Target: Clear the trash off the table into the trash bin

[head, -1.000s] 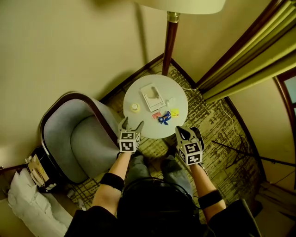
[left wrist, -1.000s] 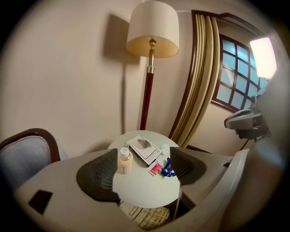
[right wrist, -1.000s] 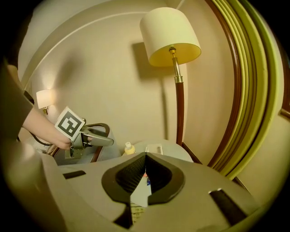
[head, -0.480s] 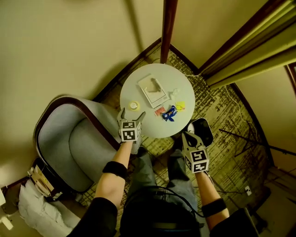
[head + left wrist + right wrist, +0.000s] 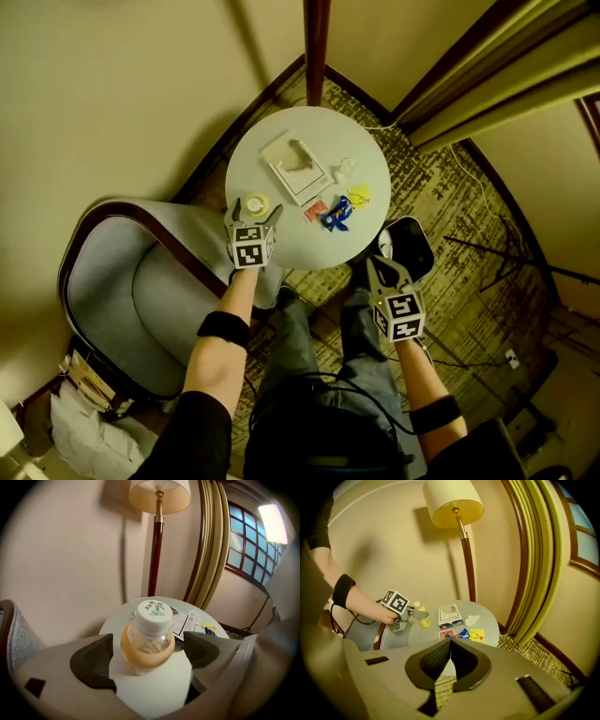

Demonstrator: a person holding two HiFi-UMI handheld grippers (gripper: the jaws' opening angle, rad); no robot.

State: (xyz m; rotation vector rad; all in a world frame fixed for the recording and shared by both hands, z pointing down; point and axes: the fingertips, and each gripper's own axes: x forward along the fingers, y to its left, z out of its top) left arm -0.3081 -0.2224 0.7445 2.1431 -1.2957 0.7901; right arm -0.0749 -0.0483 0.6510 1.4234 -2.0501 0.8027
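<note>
Far left, a grey armchair (image 5: 141,291) with a dark wooden rim, drawn up just beside the round white desk (image 5: 309,127). Over the desk's left edge, the left claw (image 5: 256,210), released and spread wide around a small clear bottle (image 5: 256,202) with a white cap and a pale orange body. In the left gripper view, a thin gap between each pad and the bottle (image 5: 147,641), so nothing gripped. Bottle upright on the desk, near the edge that faces the armchair. Behind the desk, in the corner of the walls, a dark red lamp pole (image 5: 316,37). Toward the middle of the desk, a flat white box (image 5: 294,166). Nearer the front edge, a red packet (image 5: 315,210), and just beside it on the right a blue wrapper (image 5: 336,214). Right of the box, a crumpled white tissue (image 5: 345,170), with a yellow wrapper (image 5: 359,194) just in front of it. Further right and off the desk, above the patterned carpet (image 5: 469,234), the right claw (image 5: 380,267), clenched on nothing, its pads pressed flat together. Just beside its tips, a dark trash bin (image 5: 412,248) on the floor, close to the desk's right edge. Far right, long yellowish curtains (image 5: 487,84).
</note>
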